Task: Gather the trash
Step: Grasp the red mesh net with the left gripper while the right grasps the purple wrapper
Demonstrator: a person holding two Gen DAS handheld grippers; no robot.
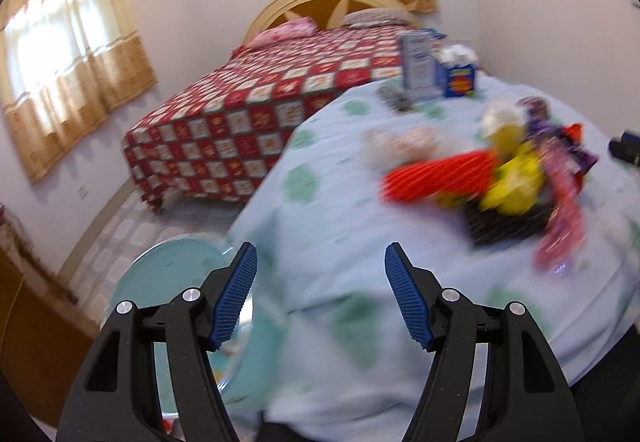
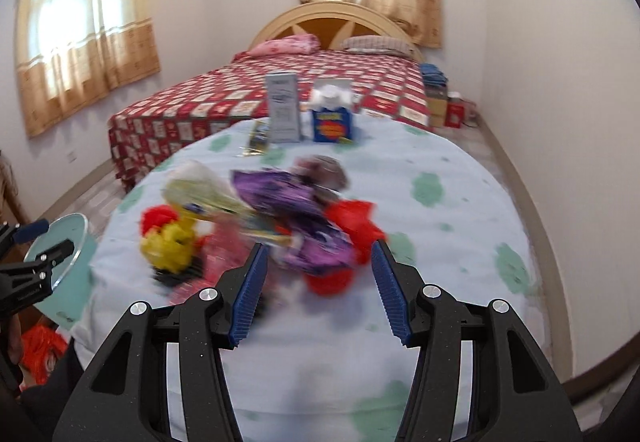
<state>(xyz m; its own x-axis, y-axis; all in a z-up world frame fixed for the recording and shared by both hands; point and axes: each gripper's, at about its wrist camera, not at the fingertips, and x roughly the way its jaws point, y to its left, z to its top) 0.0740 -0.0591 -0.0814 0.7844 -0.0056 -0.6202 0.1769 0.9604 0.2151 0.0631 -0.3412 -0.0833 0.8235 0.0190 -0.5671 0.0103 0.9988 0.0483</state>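
Trash pile [image 2: 264,226]: blurred wrappers, purple, yellow, red, heaped mid-tabletop [image 2: 440,242] on the pale green-spotted cloth, just beyond my right gripper [image 2: 320,290], fingers wide, empty. My left gripper [image 1: 320,298], fingers wide, empty, hangs at the tabletop's near left edge above a teal bin [image 1: 168,282]. Far side: blue box [image 2: 333,126], grey carton [image 2: 284,110]. Beyond: bed [image 2: 240,98].

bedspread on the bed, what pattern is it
Red and white checks on the bedspread, clearest in the right wrist view.
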